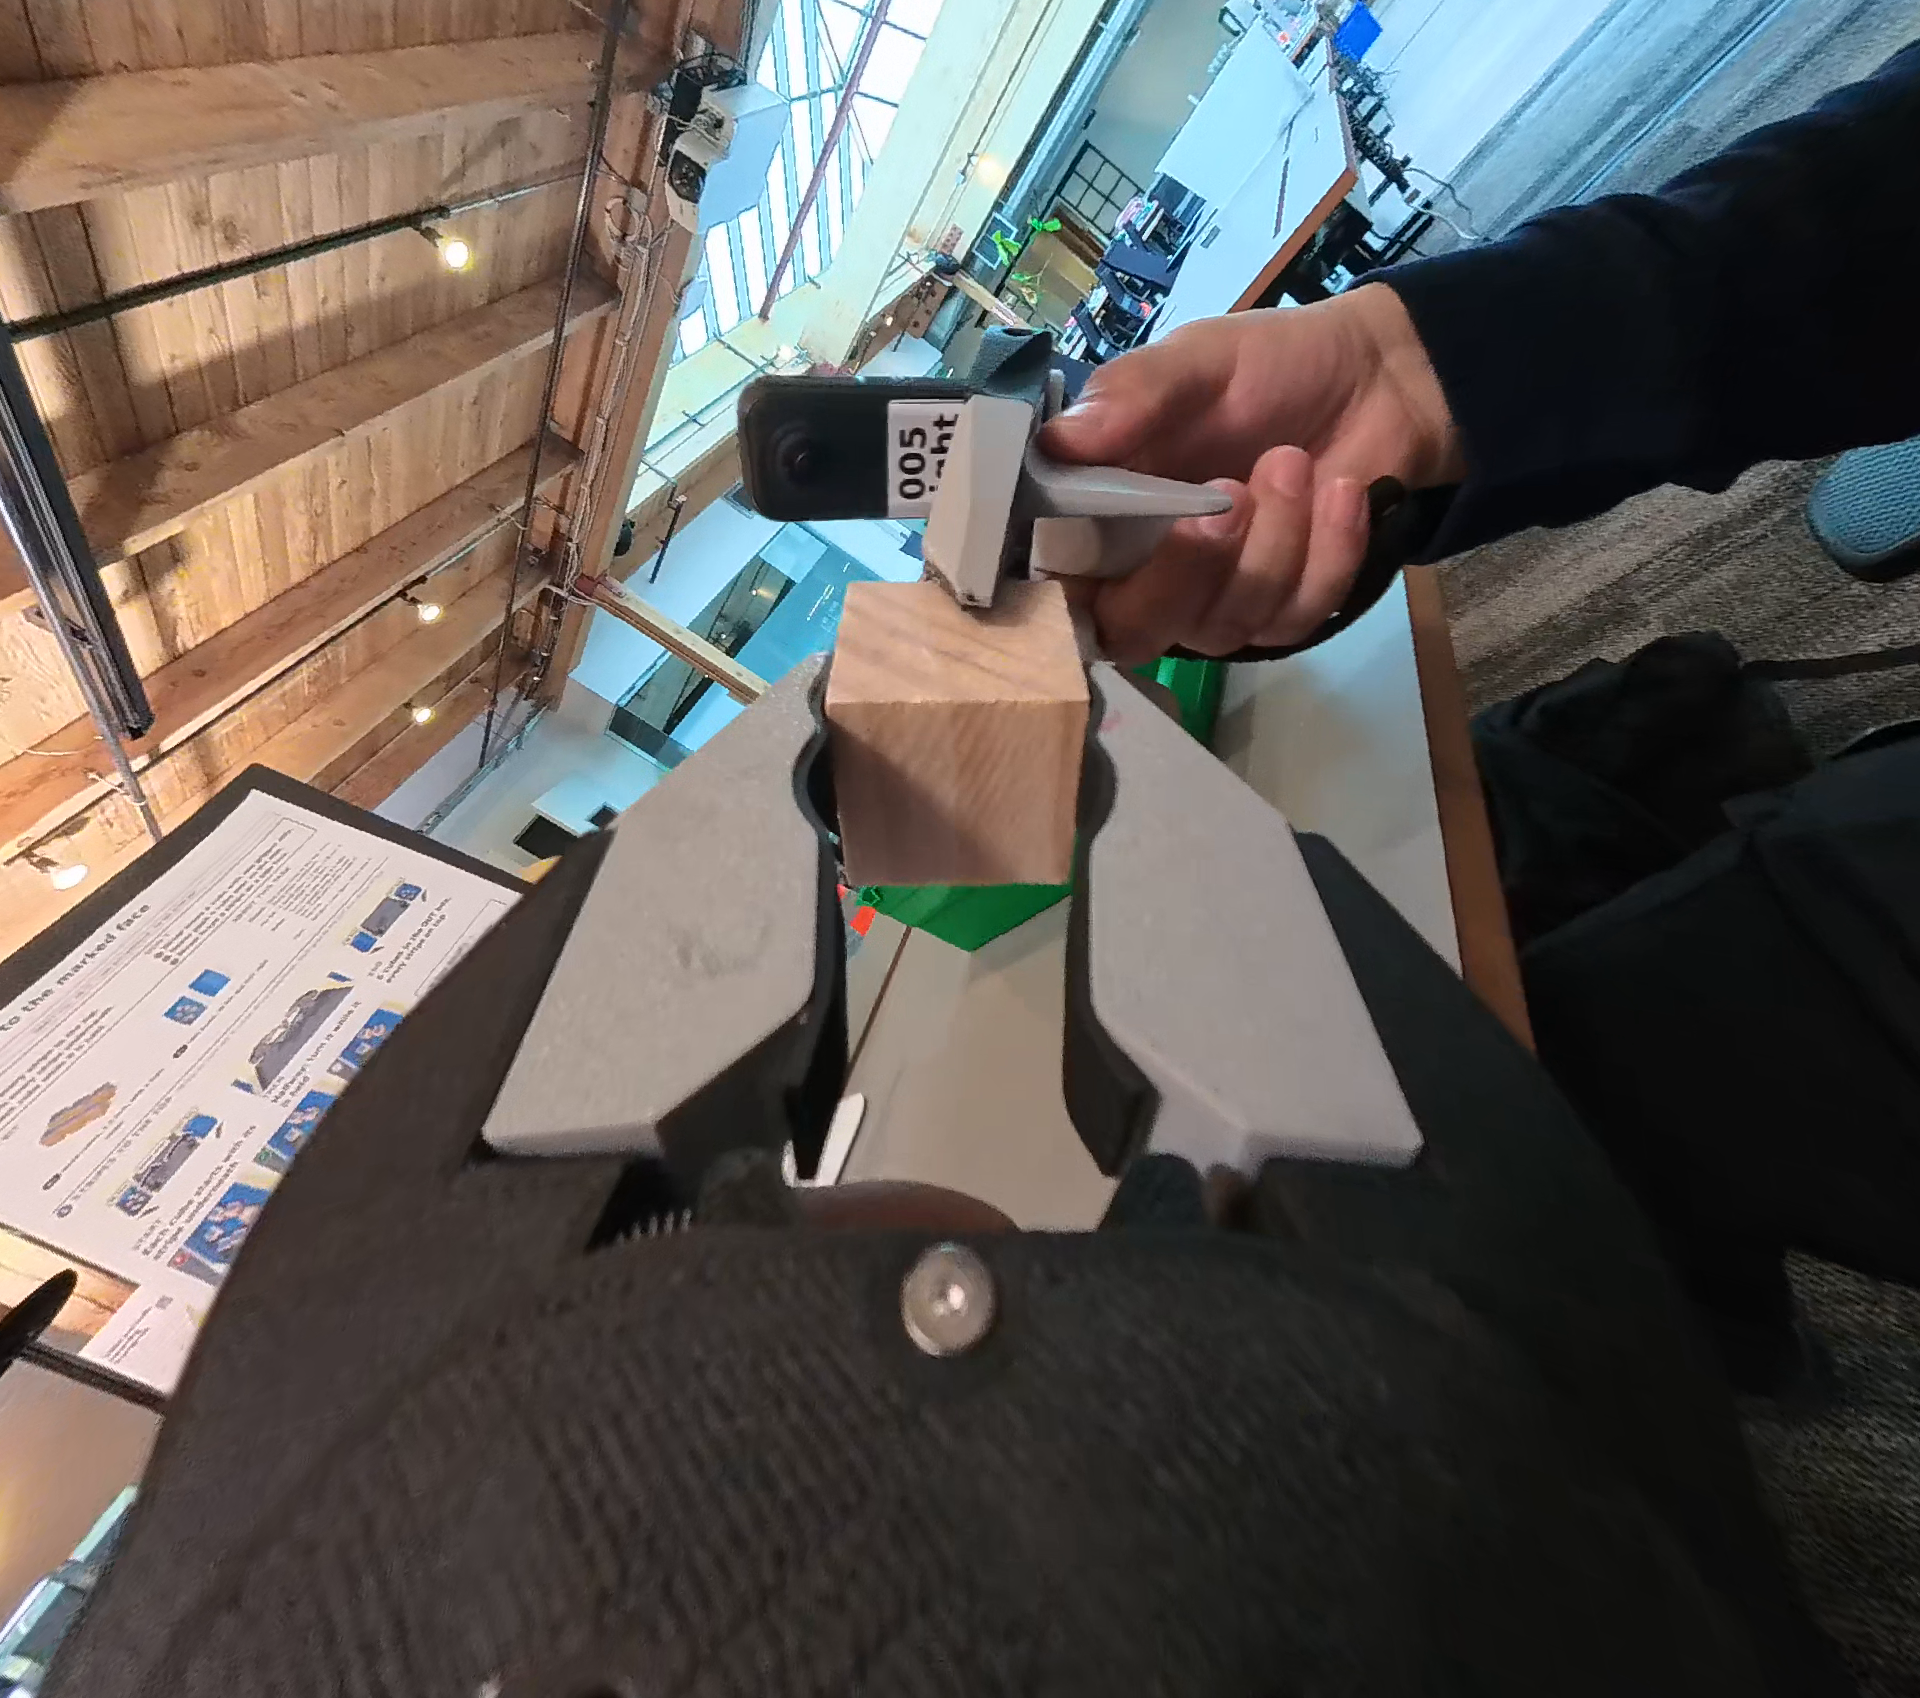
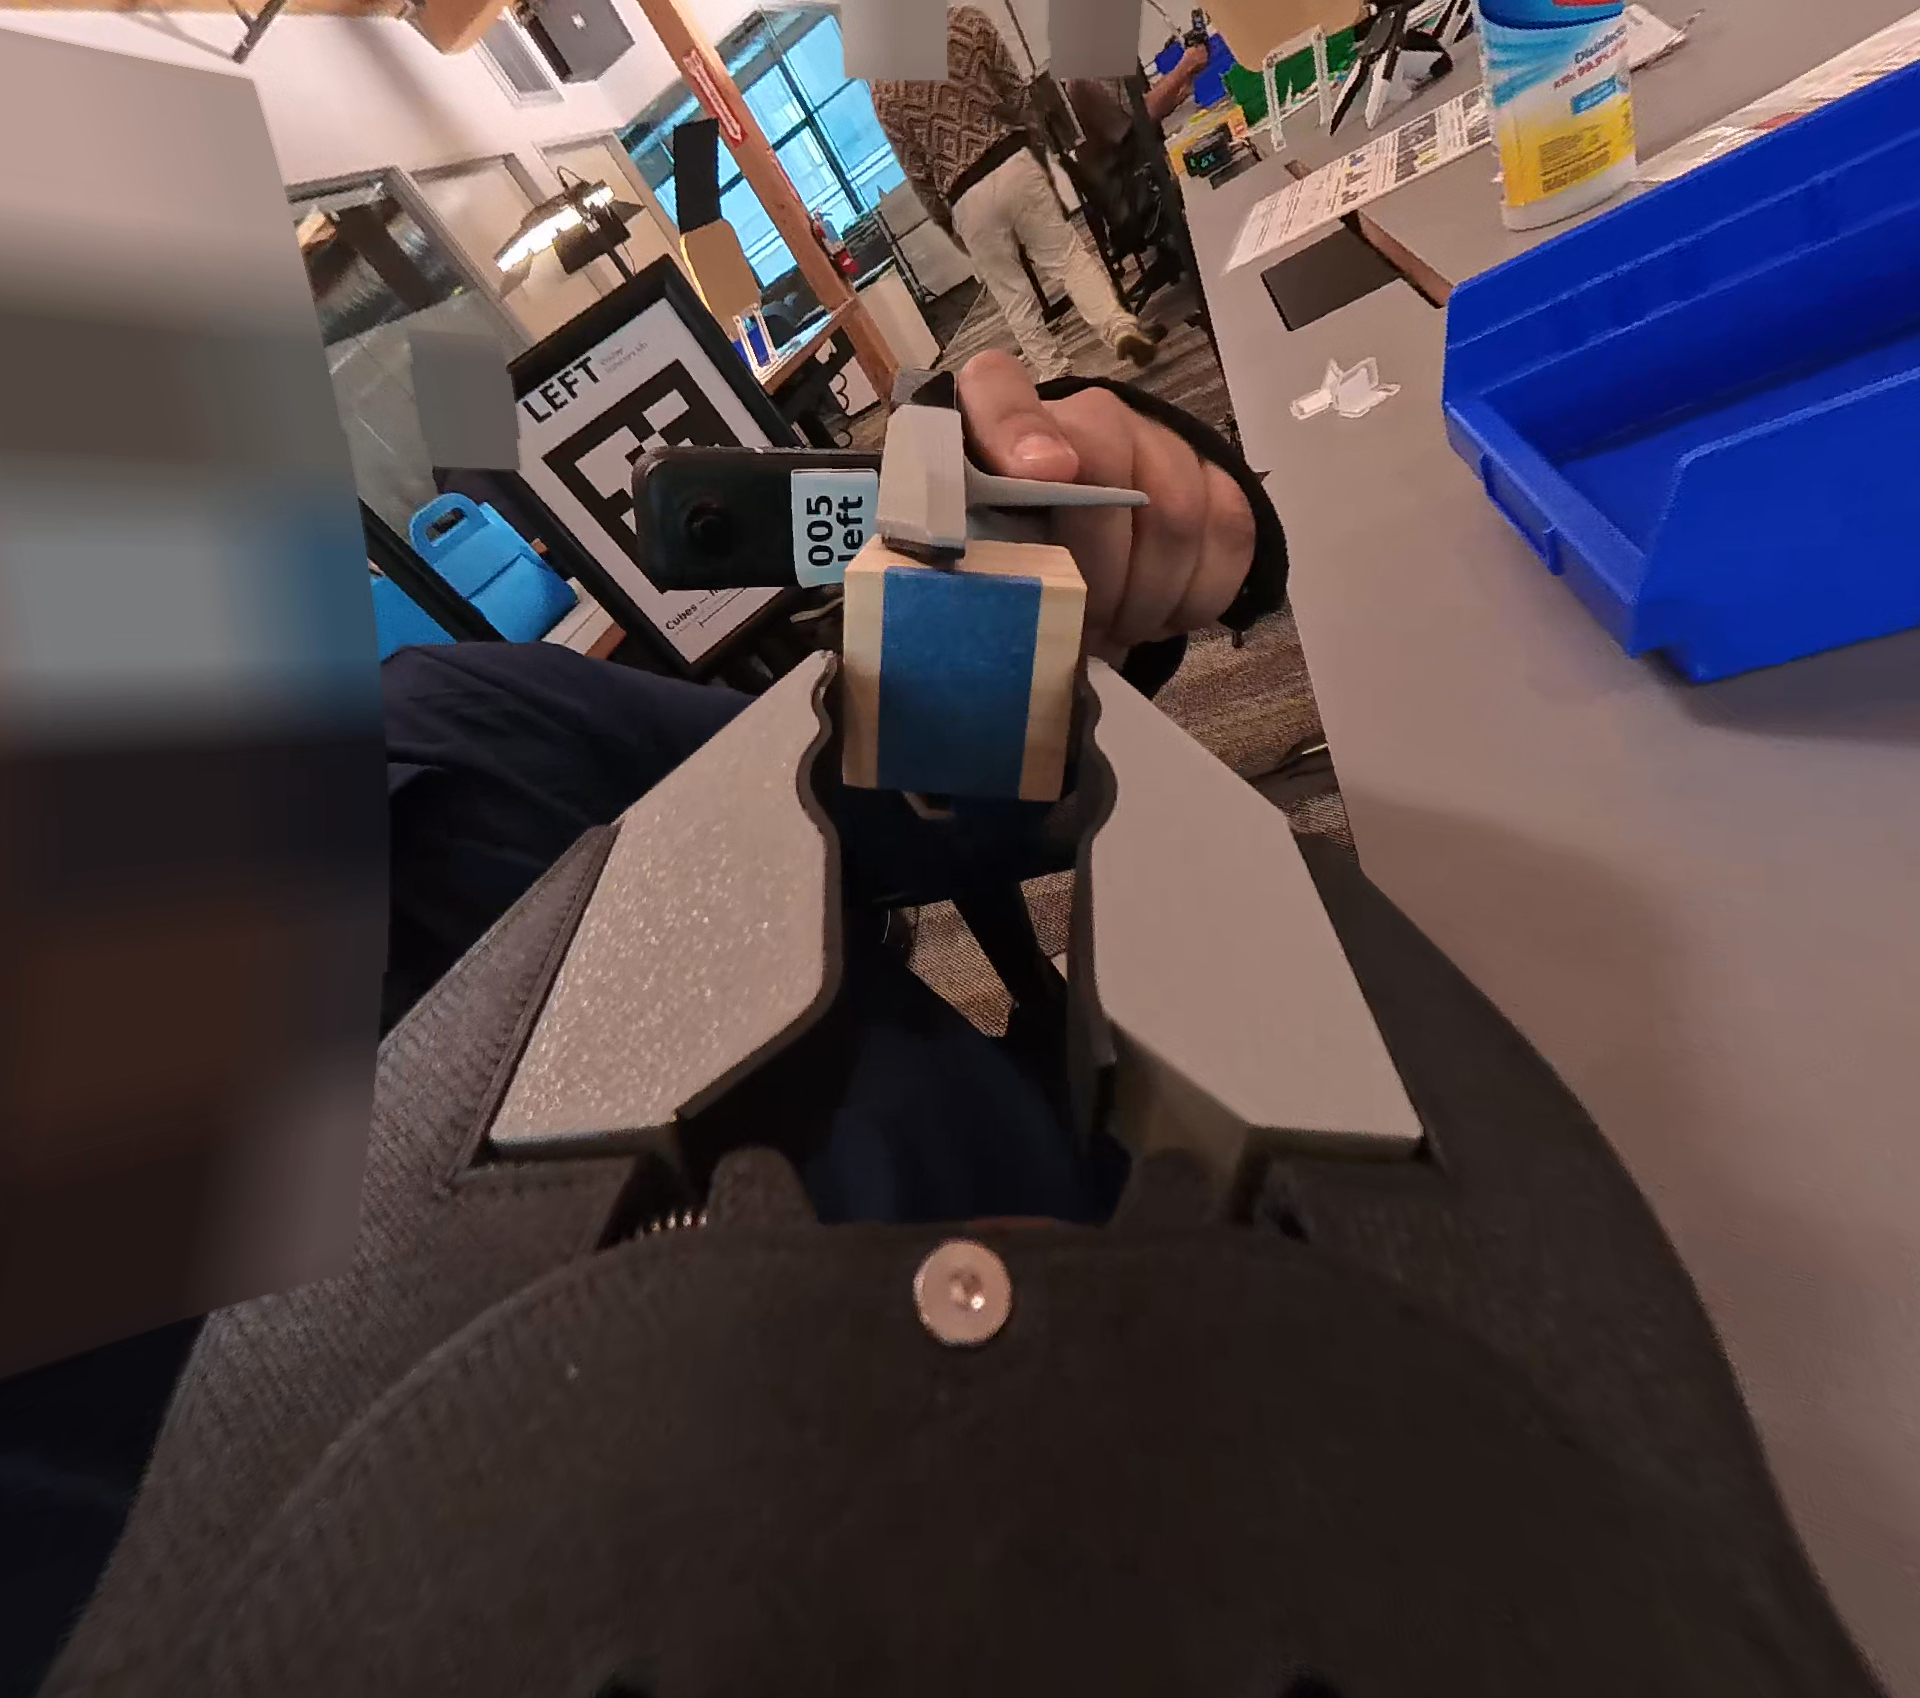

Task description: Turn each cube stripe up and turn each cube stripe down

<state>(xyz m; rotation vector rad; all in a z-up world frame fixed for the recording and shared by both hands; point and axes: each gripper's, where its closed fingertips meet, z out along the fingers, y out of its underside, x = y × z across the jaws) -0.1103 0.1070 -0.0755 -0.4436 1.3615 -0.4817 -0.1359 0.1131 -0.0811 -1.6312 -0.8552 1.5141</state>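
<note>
One wooden cube (image 1: 956,775) is held in the air between both grippers. My left gripper (image 1: 956,713) is shut on its two sides; the faces seen here are plain wood. A finger (image 1: 971,547) of the right gripper presses on the cube's far edge. In the right wrist view the cube (image 2: 1049,682) shows a wide blue stripe (image 2: 956,682) facing the camera. My right gripper (image 2: 961,713) is shut on its sides. The left gripper's fingers (image 2: 925,542) clamp it from above and below.
A green bin (image 1: 966,910) lies on the grey table (image 1: 1299,817) under the cube. An instruction sheet (image 1: 208,1077) stands at the left. A blue bin (image 2: 1714,453) and a wipes canister (image 2: 1548,17) are on the table at right. People walk in the background.
</note>
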